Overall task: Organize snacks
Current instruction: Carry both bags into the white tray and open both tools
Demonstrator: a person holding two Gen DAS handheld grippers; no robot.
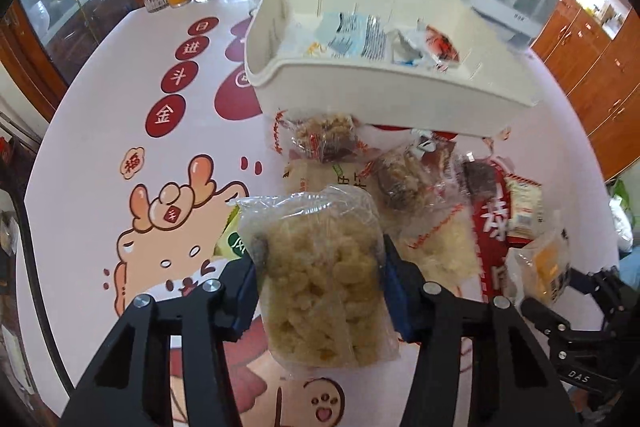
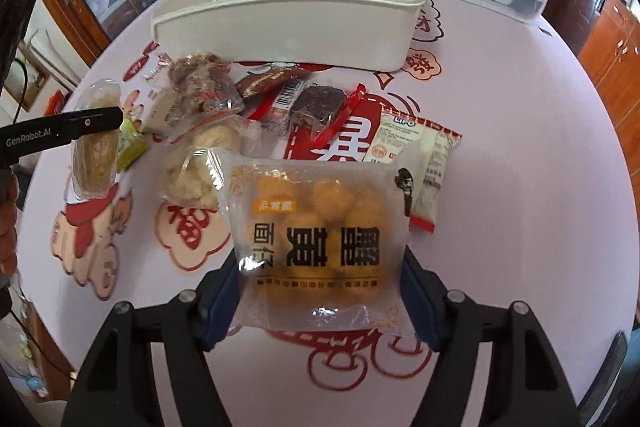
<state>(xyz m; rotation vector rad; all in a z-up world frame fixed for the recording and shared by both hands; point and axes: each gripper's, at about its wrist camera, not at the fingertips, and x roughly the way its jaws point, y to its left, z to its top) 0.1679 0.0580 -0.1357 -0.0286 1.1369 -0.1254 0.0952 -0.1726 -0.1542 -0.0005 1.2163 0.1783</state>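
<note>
Between the left gripper's (image 1: 320,267) blue pads sits a clear crinkled packet of lumpy golden puffed-rice cake (image 1: 320,279), pinched at both sides. The right gripper (image 2: 320,291) likewise clamps a frosted plastic pouch of round yellow pastries (image 2: 320,247). Ahead of both lie heaped wrapped snacks (image 2: 248,99), then a white rectangular plastic bin (image 1: 360,83); only the left view shows its packets inside clearly.

The left wrist camera looked forward along its fingers from just above the table (image 1: 100,115), close in, facing the white bin (image 1: 360,87) at 12 o'clock. The right wrist camera sat equally near, facing the bin (image 2: 280,27) at 12 o'clock. Both views shared the bin and the loose snack pile (image 2: 224,99).
</note>
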